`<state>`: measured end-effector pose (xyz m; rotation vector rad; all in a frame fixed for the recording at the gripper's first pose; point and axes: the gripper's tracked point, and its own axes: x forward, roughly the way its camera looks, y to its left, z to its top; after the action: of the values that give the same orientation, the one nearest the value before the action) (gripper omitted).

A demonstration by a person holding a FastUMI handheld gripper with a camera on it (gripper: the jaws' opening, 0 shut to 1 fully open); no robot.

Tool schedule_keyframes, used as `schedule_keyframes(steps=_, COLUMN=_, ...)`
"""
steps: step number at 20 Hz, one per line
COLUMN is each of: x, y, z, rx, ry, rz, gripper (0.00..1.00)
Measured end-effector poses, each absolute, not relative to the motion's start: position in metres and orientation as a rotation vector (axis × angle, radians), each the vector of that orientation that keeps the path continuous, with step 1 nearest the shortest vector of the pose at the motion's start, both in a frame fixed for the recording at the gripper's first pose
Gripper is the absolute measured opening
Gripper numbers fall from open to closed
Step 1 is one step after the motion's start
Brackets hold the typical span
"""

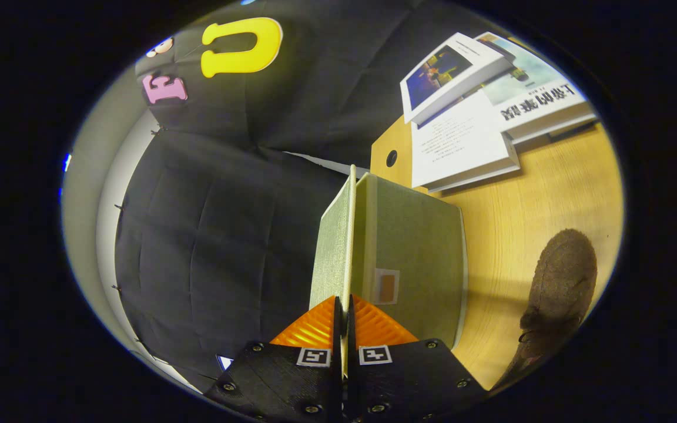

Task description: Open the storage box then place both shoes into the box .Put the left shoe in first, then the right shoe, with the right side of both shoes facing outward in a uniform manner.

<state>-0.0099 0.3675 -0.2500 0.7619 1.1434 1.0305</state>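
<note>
A pale green fabric storage box (412, 258) stands on the wooden table (526, 229), with a small tag on the face toward me. Its lid (334, 247) is lifted and shows edge-on, swung away from the box body. My gripper (343, 308) is shut on the lid's near edge, which runs straight out between both fingers. A brown suede shoe (562, 282) lies on the table beside the box, off to the side of the fingers and apart from them.
Several books (468, 117) lie stacked and overlapping on the table beyond the box. The table's corner with a round hole (391, 157) sits just behind the box. Black cloth wall (221, 235) hangs on the lid's side.
</note>
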Motion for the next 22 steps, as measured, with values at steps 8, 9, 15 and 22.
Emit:
schedule_keyframes(steps=8, x=-0.024, y=0.411, z=-0.17, rx=0.584, ry=1.03, rz=1.069, gripper=0.04)
schedule_keyframes(steps=9, x=-0.029, y=0.422, z=-0.163, rx=0.557, ry=1.019, rz=1.082, gripper=0.04)
schedule_keyframes(steps=15, x=-0.06, y=0.494, z=-0.135, rx=0.513, ry=0.99, rz=1.17, gripper=0.05)
schedule_keyframes(steps=22, x=-0.087, y=0.56, z=-0.126, rx=0.47, ry=1.017, rz=1.189, gripper=0.1)
